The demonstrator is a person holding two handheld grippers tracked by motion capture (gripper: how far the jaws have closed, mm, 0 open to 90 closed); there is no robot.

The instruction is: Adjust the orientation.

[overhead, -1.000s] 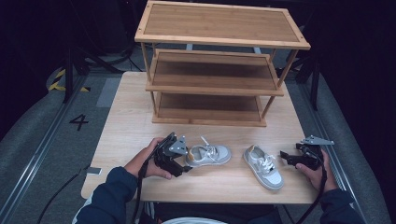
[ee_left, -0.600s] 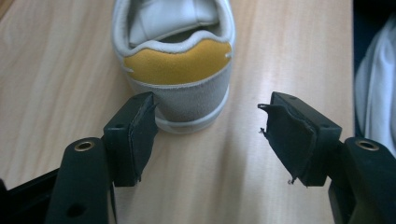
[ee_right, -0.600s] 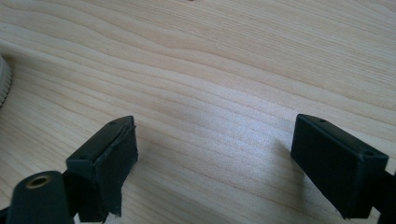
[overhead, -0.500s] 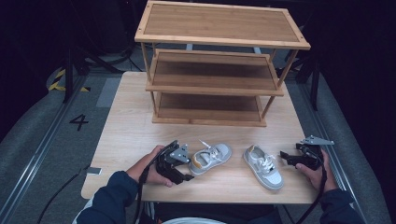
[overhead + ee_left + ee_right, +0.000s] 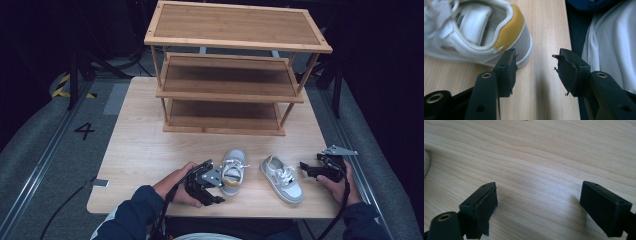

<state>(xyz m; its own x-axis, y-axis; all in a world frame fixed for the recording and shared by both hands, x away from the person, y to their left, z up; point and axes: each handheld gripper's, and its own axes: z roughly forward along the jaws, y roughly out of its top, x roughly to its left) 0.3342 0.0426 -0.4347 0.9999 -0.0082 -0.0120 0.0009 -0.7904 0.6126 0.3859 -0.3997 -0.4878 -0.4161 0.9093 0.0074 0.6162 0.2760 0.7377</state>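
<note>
**Q:** Report the left gripper's position and the reason for it.

**A:** I have the left gripper (image 5: 216,181) at the near edge of the table (image 5: 140,150), just beside the heel of the left sneaker (image 5: 233,171). In the left gripper view its jaws stand wide with nothing between them; one jaw sits against the grey sole at the yellow heel tab (image 5: 510,27), the other over bare wood. I judge this placement suits a heel grasp: the heel collar is the stiffest edge a two-jaw tool can pinch.

**Q:** And the right gripper?

**A:** The right gripper (image 5: 311,168) rests at about 3 o'clock from the right sneaker (image 5: 282,178), near but apart from it. Its jaws are also wide and hold nothing; the right gripper view shows wood grain between them, with a sliver of sole at the far left edge.

**Q:** Where do the sneakers lie?

**A:** Side by side near the front edge, at 6 o'clock from the three-tier bamboo shoe rack (image 5: 230,70). The left sneaker's toe points to 12 o'clock, toward the rack; the right sneaker's toe points roughly to 5 o'clock. All three shelves are vacant, so I judge the rack the likely destination.
</note>
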